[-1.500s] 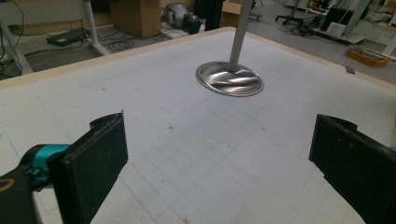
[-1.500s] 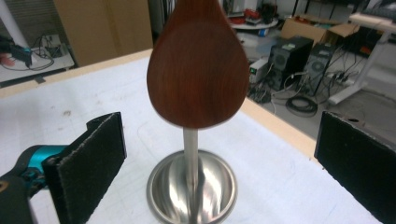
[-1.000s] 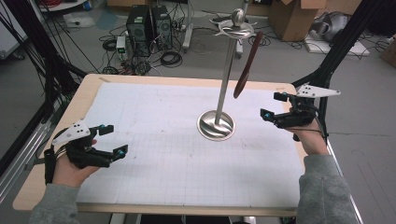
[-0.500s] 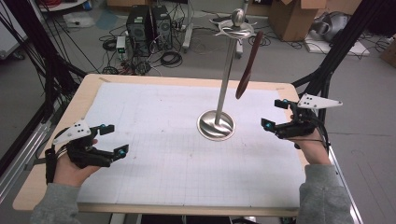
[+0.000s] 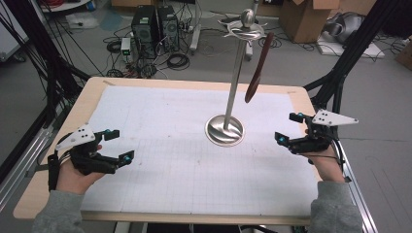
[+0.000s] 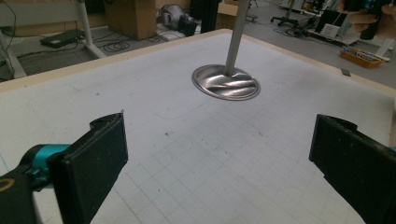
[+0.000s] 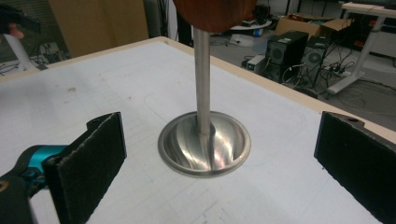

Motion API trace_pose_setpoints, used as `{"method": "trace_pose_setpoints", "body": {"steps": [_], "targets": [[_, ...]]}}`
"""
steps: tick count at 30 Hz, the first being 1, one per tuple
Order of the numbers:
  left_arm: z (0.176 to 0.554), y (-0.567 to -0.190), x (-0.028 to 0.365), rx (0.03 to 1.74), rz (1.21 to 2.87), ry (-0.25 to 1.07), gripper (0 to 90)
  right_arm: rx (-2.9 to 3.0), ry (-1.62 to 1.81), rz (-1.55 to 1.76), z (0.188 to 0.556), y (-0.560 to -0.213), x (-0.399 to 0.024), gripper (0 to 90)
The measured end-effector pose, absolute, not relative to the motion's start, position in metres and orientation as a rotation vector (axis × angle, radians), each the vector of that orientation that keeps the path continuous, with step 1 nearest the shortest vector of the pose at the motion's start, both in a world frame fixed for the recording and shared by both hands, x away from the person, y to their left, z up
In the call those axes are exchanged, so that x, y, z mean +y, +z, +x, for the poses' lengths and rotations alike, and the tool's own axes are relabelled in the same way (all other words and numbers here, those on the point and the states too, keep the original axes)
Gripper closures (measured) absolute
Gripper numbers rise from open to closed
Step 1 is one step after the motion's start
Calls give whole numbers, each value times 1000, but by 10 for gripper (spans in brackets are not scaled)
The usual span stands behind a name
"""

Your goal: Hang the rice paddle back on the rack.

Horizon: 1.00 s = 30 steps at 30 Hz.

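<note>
A steel stand (image 5: 225, 130) with a round base and a tall pole rises from the middle of the white grid mat (image 5: 165, 170). From the hooks at its top hangs a dark brown spatula-like utensil (image 5: 257, 68), clear of the table. My left gripper (image 5: 116, 145) rests open near the mat's left edge, nothing between its jaws. At the right edge my right gripper (image 5: 289, 127) is open and empty too, pointing at the stand. The stand's base (image 6: 226, 82) lies ahead in the left gripper view. In the right gripper view the base (image 7: 204, 142) is close, with the utensil's tip (image 7: 215, 11) above.
The wooden table (image 5: 92, 99) carries the mat. Beyond its far edge are computer towers (image 5: 155, 24), cables and cardboard boxes (image 5: 303, 17) on the floor. Black frame struts (image 5: 350, 53) stand at both sides.
My right gripper has drawn back toward the person and slightly lower along the right edge. The left gripper has barely shifted. The utensil still hangs from the stand.
</note>
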<state>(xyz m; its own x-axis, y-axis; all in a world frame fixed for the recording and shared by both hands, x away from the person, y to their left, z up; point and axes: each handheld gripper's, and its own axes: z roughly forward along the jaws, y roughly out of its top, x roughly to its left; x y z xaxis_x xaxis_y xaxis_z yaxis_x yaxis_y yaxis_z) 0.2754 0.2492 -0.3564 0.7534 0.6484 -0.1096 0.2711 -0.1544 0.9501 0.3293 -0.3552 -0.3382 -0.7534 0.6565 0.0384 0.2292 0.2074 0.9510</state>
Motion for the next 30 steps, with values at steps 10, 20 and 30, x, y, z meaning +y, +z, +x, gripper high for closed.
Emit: {"method": "trace_pose_setpoints", "body": {"steps": [10, 20, 30], "targets": [[277, -360, 244, 729, 1752, 371, 50, 2119, 1586, 843, 326, -351, -359, 8], [277, -361, 245, 731, 1749, 372, 49, 2082, 1633, 888, 320, -363, -367, 8], [277, -362, 244, 735, 1750, 368, 49, 2080, 1612, 929, 317, -378, -374, 8]]}}
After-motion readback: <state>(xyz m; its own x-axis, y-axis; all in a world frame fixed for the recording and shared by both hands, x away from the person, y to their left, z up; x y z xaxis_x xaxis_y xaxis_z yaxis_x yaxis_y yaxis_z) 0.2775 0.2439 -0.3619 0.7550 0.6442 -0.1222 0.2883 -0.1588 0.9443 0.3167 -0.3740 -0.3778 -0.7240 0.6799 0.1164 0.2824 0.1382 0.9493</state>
